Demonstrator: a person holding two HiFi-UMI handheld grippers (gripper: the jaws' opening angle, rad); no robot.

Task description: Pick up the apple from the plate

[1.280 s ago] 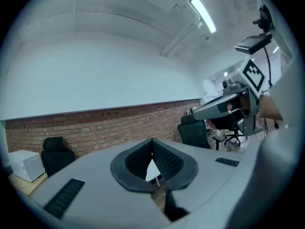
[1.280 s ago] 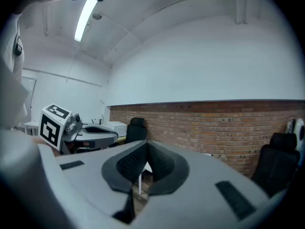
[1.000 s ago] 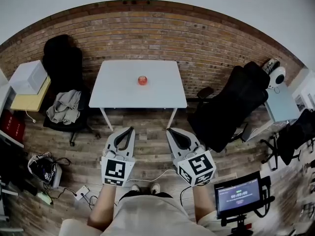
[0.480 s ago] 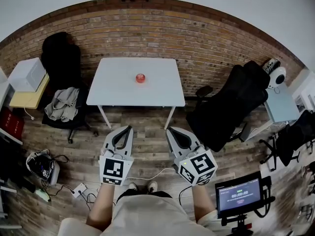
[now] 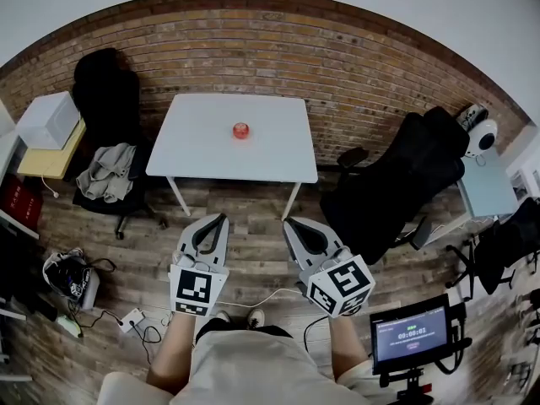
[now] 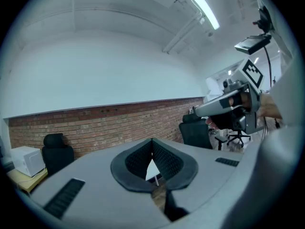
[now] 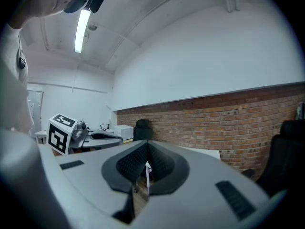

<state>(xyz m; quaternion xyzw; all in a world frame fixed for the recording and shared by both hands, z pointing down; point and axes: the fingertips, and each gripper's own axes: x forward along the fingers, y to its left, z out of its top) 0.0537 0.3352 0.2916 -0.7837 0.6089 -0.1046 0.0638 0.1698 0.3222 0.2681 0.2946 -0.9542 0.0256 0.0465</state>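
Since a second ago the white table (image 5: 202,146) sits slightly higher and larger in the head view, and the apple (image 5: 241,130) has drifted a touch up and left with it. Both grippers keep the same places low in that view.

The apple rests near the middle of the tabletop, well in from all four edges; whatever lies under it is too small to tell. The table's far edge runs close along the brick wall (image 5: 354,66). A band of bare wooden floor (image 5: 253,205) lies open between the near edge and the gripper tips.

The left gripper (image 5: 221,218) points level at the table, its jaws clenched together on nothing. The right gripper (image 5: 288,224) stands just beside it, also clenched and empty, angled slightly inward.

A chair draped with grey clothing (image 5: 110,174) crowds the table's left edge, and a black office chair (image 5: 392,184) stands near the right front leg. A white cable (image 5: 253,300) crosses the floor by the person's feet. A small screen (image 5: 409,334) stands at the person's right.
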